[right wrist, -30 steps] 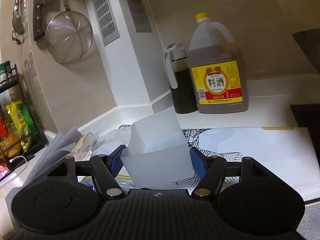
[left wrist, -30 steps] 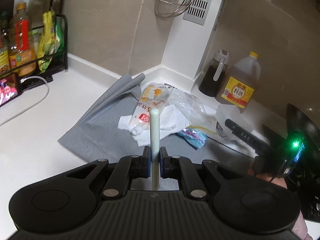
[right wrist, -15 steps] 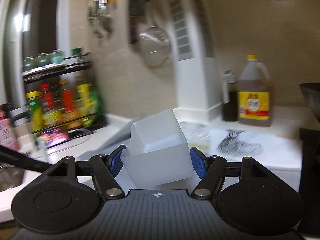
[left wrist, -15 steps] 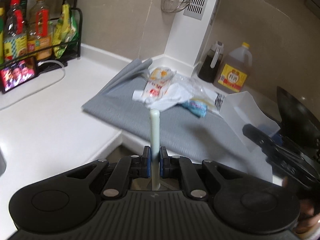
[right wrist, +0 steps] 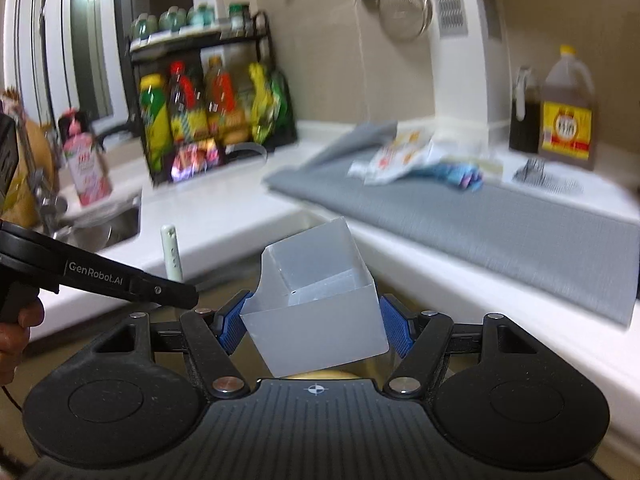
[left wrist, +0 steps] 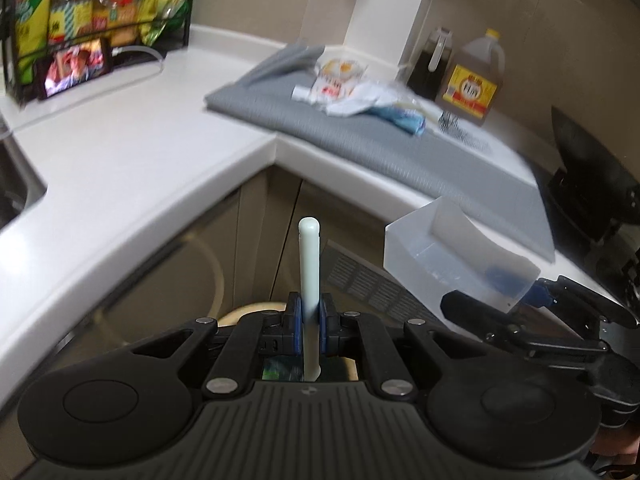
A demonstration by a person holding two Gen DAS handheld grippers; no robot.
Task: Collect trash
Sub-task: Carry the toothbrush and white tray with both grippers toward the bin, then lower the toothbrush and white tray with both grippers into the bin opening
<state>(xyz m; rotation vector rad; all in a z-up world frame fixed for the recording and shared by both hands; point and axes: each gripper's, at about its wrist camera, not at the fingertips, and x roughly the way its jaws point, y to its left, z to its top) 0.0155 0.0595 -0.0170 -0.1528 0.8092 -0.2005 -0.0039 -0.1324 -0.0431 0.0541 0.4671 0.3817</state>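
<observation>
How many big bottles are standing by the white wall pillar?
2. A dark bottle stands right beside the pillar, and a jug with a yellow label stands next to it. Others could be hidden out of view.

Pale stick [left wrist: 309,264]: slim, rounded tip, upright, clamped at its lower part in left claw [left wrist: 309,322]. Translucent white box [right wrist: 316,304]: open-topped, tilted, pinched between right claw [right wrist: 314,326] pads. Crumpled wrappers [left wrist: 352,92]: white, orange-printed, blue; heaped on grey mat [left wrist: 360,140], counter corner.
</observation>
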